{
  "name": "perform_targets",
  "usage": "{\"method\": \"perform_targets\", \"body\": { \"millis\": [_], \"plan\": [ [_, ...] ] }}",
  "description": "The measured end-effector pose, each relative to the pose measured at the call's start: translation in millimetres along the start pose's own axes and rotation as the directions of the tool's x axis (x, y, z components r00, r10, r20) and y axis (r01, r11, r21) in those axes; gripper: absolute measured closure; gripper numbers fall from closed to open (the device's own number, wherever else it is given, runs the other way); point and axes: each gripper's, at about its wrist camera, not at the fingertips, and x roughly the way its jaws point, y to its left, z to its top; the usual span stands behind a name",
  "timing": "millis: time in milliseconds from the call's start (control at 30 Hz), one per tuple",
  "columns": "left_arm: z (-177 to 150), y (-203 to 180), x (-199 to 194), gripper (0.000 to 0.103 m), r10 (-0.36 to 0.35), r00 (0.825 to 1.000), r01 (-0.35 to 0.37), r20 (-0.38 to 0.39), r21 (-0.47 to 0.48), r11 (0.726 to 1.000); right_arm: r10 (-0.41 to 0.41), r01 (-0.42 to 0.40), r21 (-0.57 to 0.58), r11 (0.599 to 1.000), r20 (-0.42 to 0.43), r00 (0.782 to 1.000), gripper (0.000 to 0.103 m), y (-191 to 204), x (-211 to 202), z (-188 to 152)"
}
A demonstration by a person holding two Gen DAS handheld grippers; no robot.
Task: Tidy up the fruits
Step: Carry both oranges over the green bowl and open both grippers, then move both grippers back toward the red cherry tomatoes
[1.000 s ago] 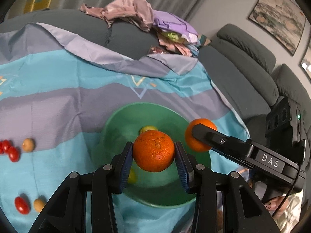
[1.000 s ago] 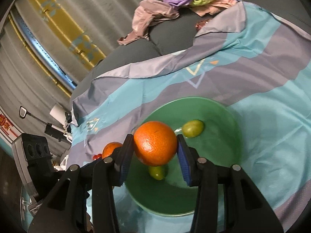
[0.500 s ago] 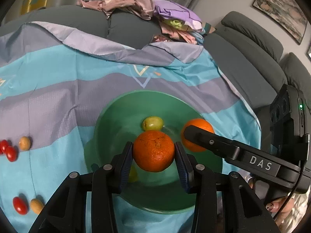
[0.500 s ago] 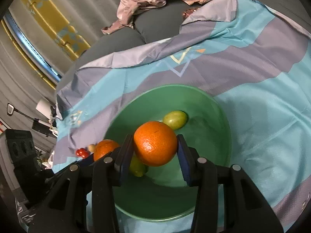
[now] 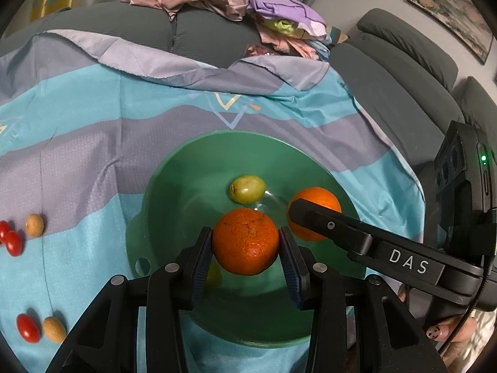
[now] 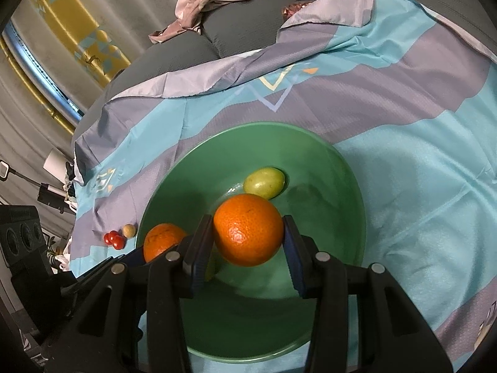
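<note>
Draped over the grey sofa [image 5: 388, 71], a blue and grey striped cloth [image 5: 77, 161] carries your green bowl [image 5: 174, 186], where a green fruit [image 5: 247, 189] lies on its side, long axis running left to right. Your left tool [image 5: 247, 245] is clamped on an orange [image 5: 245, 241] above the bowl, and your right tool [image 6: 248, 242] pinches a second orange [image 6: 248, 229] beside it. Small red tomatoes [image 5: 11, 241] sit on the cloth left of the bowl.
</note>
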Motion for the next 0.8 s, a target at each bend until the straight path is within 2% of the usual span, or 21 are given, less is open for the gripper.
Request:
{"method": "perform_targets", "body": {
  "millis": [233,300,367,467,633,667,800],
  "plan": [
    [-1,0,-1,0.061,0.009,1.0,-0.009,0.006,0.006,1.0,-0.035,0.035,0.0,0.999,0.001,0.999,0.056,1,0,0],
    [0,1,-11,0.061,0.0,0.999,0.0,0.032,0.007,1.0,-0.027,0.027,0.004,1.0,0.025,0.999,0.041,2,-6,0],
    [0,3,-21,0.06,-0.01,0.999,0.01,0.052,0.007,1.0,0.004,-0.004,0.007,1.0,0.055,0.998,0.035,3,-14,1],
    [1,9,-38,0.052,-0.01,0.997,0.01,0.071,-0.002,1.0,0.025,-0.025,-0.001,1.0,0.089,0.996,0.035,9,-21,1],
    [-3,32,-73,0.049,0.028,0.993,-0.024,0.114,-0.033,0.999,0.023,-0.021,-0.019,1.0,0.112,0.993,0.034,21,-22,1],
    [-3,39,-80,0.044,0.036,0.993,-0.032,0.117,-0.041,0.999,0.026,-0.023,-0.026,0.999,0.115,0.993,0.034,24,-22,0],
    [-3,69,-104,0.044,0.085,0.989,-0.075,0.117,-0.088,0.993,0.033,-0.025,-0.057,0.998,0.126,0.992,0.034,38,-23,-3]
  ]
}}
